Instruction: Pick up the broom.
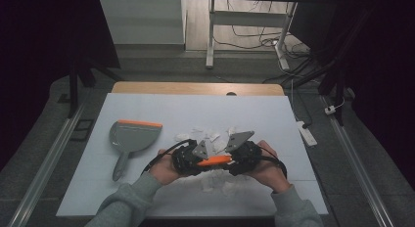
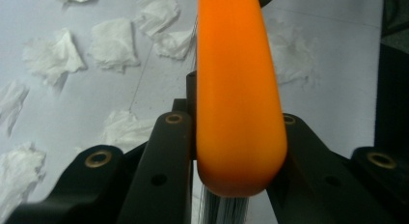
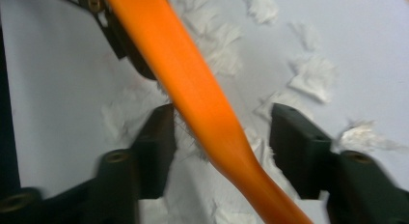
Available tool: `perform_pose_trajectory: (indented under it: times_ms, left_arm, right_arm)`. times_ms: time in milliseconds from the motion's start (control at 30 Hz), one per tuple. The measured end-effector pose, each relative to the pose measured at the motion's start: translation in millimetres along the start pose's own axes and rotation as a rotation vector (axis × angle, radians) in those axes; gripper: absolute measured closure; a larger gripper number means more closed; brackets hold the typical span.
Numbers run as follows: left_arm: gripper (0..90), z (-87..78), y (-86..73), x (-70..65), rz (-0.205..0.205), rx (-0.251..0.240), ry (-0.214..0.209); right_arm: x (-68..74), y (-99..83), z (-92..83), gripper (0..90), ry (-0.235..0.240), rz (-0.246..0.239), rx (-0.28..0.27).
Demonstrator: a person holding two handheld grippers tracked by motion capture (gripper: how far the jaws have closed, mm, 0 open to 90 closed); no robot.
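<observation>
An orange-handled brush (image 1: pixel 214 161) hangs level between both grippers above the white table. My left gripper (image 1: pixel 204 161) is shut on its thick end; in the left gripper view the two black jaws clamp the orange handle (image 2: pixel 236 89), with grey bristles below. My right gripper (image 1: pixel 228 161) faces it from the right. In the right gripper view the handle (image 3: pixel 193 89) runs slantwise between the jaws of that gripper (image 3: pixel 222 132), and a gap shows on either side, so the pads do not press on it. Torn white paper scraps (image 1: pixel 205 135) lie under and beyond the brush.
A grey dustpan with an orange lip (image 1: pixel 131 136) lies at the left of the white table sheet (image 1: pixel 147 188), handle toward the person. More paper scraps (image 1: pixel 220 182) lie near the front edge. A wooden strip (image 1: pixel 195 88) borders the table's far side.
</observation>
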State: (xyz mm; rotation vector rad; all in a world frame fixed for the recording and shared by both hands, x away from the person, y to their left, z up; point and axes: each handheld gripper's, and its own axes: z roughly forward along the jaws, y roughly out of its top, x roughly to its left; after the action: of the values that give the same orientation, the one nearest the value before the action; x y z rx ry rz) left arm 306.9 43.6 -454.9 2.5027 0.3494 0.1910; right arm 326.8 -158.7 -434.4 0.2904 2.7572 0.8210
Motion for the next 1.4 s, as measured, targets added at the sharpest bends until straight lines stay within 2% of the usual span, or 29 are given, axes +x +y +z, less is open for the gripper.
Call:
perform_pose_trajectory:
  times_ms: [33,67,100,167,233,267,333,367,400,433,467,500,533,667,800,867,1000,1267,1400]
  left_arm:
    - [78.4,0.0,0.0,0.0,0.000,0.000,0.000]
    - [78.4,-0.3,0.4,-0.1,0.007,-0.005,-0.006]
    - [78.4,0.2,0.8,-0.5,0.019,-0.006,-0.013]
    - [78.3,1.2,0.2,0.7,0.018,-0.011,-0.034]
    - [77.1,0.9,-0.3,2.2,0.020,-0.012,-0.041]
    - [75.3,-0.9,-2.5,3.3,0.015,-0.039,0.006]
    - [66.7,-4.9,-4.7,4.1,-0.004,-0.057,0.059]
    - [58.4,-4.9,-4.7,4.1,-0.004,-0.057,0.059]
    - [58.4,-7.2,-6.0,2.6,-0.018,-0.065,0.108]
    - [41.8,-11.0,-8.1,1.0,-0.034,-0.072,0.159]
    - [39.2,-18.4,-12.6,-0.2,-0.066,-0.103,0.196]
    - [36.4,-23.5,-16.0,-0.9,-0.092,-0.127,0.216]
    - [33.4,-23.5,-16.0,-0.9,-0.092,-0.127,0.216]
    - [29.3,-47.1,-37.1,-3.7,-0.196,-0.183,0.291]
    - [28.4,-66.7,-65.2,-4.2,-0.310,-0.222,0.319]
    - [28.4,-74.6,-78.5,-6.0,-0.344,-0.223,0.353]
    - [28.1,-87.4,-103.3,-9.5,-0.409,-0.247,0.390]
    - [28.0,-94.8,-140.3,-12.5,-0.478,-0.254,0.426]
    - [27.9,-95.8,-157.3,-11.5,-0.511,-0.251,0.444]
  right_arm:
    - [0.9,-0.6,0.9,54.0,0.010,-0.007,0.011]
    - [0.9,-0.6,0.9,54.0,0.010,-0.007,0.011]
    - [1.9,-1.5,1.9,58.6,0.034,-0.037,0.022]
    - [2.6,-2.2,2.0,61.2,0.054,-0.064,0.039]
    - [4.1,-3.0,1.8,63.9,0.063,-0.071,0.046]
    - [5.0,-3.1,1.8,65.6,0.062,-0.080,0.049]
    - [5.1,-3.3,0.9,67.5,0.051,-0.076,0.037]
    - [3.8,-3.3,0.3,67.8,0.051,-0.067,0.025]
    - [3.8,-3.3,0.3,67.8,0.051,-0.067,0.025]
    - [1.2,-4.1,-1.1,67.9,0.046,-0.045,0.013]
    - [0.5,-4.5,-1.3,68.0,0.046,-0.038,0.011]
    - [-0.5,-4.9,-1.7,68.0,0.042,-0.027,0.006]
    - [-1.1,-5.1,-2.1,68.0,0.036,-0.011,0.004]
    - [-5.5,-7.6,-4.7,68.1,0.005,0.025,-0.031]
    - [-10.7,-10.5,-9.3,68.2,-0.008,0.067,-0.062]
    - [-14.5,-13.0,-11.9,68.2,-0.019,0.087,-0.074]
    - [-20.2,-17.8,-14.7,68.2,-0.040,0.129,-0.097]
    - [-24.5,-20.3,-15.5,68.2,-0.061,0.153,-0.102]
    - [-26.9,-22.1,-17.3,68.2,-0.087,0.176,-0.109]
